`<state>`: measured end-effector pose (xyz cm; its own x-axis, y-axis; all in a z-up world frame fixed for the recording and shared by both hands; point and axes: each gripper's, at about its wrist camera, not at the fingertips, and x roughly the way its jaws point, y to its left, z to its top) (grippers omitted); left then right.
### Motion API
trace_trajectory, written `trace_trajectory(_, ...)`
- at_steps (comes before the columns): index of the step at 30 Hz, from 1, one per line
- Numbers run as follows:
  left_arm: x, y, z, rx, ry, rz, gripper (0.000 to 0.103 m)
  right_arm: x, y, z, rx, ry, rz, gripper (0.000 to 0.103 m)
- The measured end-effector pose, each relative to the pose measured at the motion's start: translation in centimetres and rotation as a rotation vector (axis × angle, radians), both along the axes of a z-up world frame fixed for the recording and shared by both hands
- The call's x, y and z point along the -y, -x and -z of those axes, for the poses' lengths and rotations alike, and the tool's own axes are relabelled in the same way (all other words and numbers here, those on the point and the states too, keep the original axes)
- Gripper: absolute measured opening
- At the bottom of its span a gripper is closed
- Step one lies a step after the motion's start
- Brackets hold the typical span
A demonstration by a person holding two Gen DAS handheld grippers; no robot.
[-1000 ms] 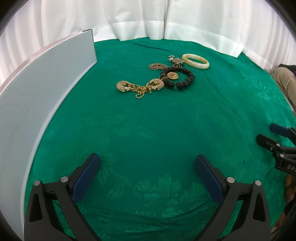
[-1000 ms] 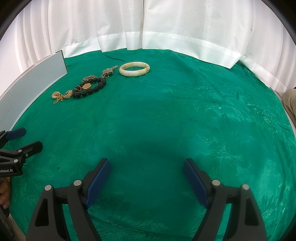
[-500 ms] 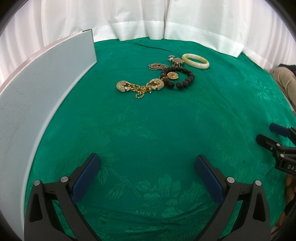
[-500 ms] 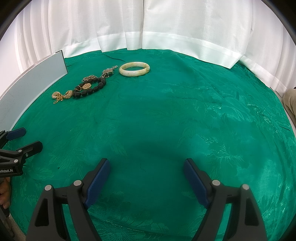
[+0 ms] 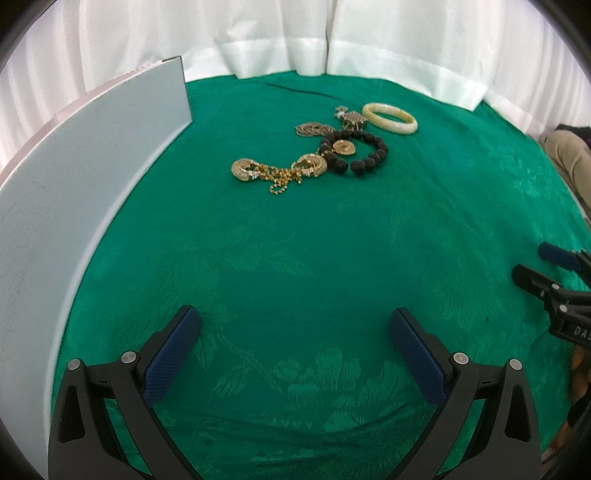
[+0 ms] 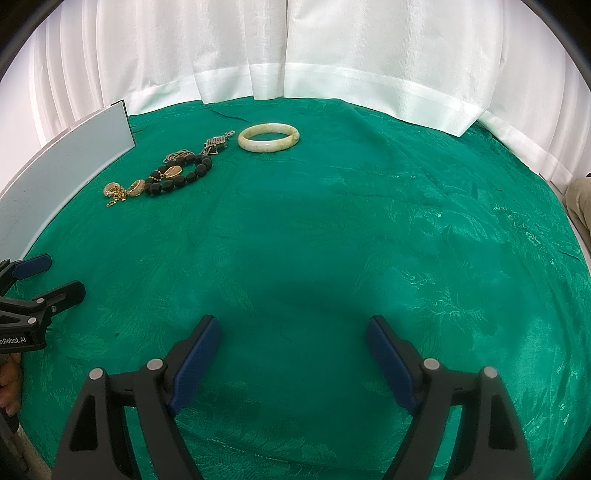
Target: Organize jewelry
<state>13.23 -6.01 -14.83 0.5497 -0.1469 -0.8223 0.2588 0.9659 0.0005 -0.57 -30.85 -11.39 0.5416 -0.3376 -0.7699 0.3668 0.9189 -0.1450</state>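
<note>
No change against the earlier frames: same layout on the bench, both grippers parked in the same spots, jaws at the same spread.

Draped over the bench: green brocade cloth (image 5: 295,240), leaf pattern woven in, white curtain (image 5: 295,33) hanging behind. Along the left edge: pale grey board (image 5: 74,177) standing upright on its long side, curving away toward the back.

Left gripper (image 5: 295,334) low over the near cloth, tilted down and forward, jaws wide, nothing between the blue pads, only bare fabric. Right gripper (image 6: 293,341) likewise low and angled down over an open stretch of cloth, jaws wide and empty. Each visible at the margin of the other's view, side by side and well apart. A bit of a hand at the left edge of the right wrist view, under the left gripper's handle.

Jewelry gathered toward the far left of the cloth, well apart from both grippers:
- pale jade bangle (image 5: 389,118) lying flat, farthest back, just beside the rest but apart from it;
- black bead bracelet (image 5: 373,157), a gold disc pendant (image 5: 343,147) lying inside its loop;
- gold chain (image 5: 280,173) with round medallions, tangled, touching the bracelet's left side;
- silver-toned chain (image 5: 312,129) with a small patterned pendant (image 5: 352,117), behind the bracelet, toward the bangle.
</note>
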Motion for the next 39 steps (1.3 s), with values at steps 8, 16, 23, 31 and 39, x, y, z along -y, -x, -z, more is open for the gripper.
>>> trace_trajectory(8,-1.8,-0.9,-4.4,-0.054,0.074,0.003,0.102,0.0,0.0,0.0,0.000,-0.001,0.000,0.084)
trace_trajectory(16,-3.3,-4.4,-9.5,-0.005,0.078,-0.021,0.102,0.0,0.0,0.0,0.001,-0.001,0.001,0.084)
trace_trajectory(23,-3.7,-7.7,-9.9,-0.040,0.089,-0.045,0.102,0.0,0.0,0.0,0.001,-0.001,0.000,0.084)
trace_trajectory(31,-4.1,-10.4,-9.9,-0.101,0.146,-0.070,0.102,0.0,0.0,0.0,0.001,-0.001,0.001,0.084)
trace_trajectory(39,-7.2,-14.7,-13.1,-0.115,0.332,-0.170,0.102,0.0,0.0,0.0,0.002,-0.002,0.001,0.084)
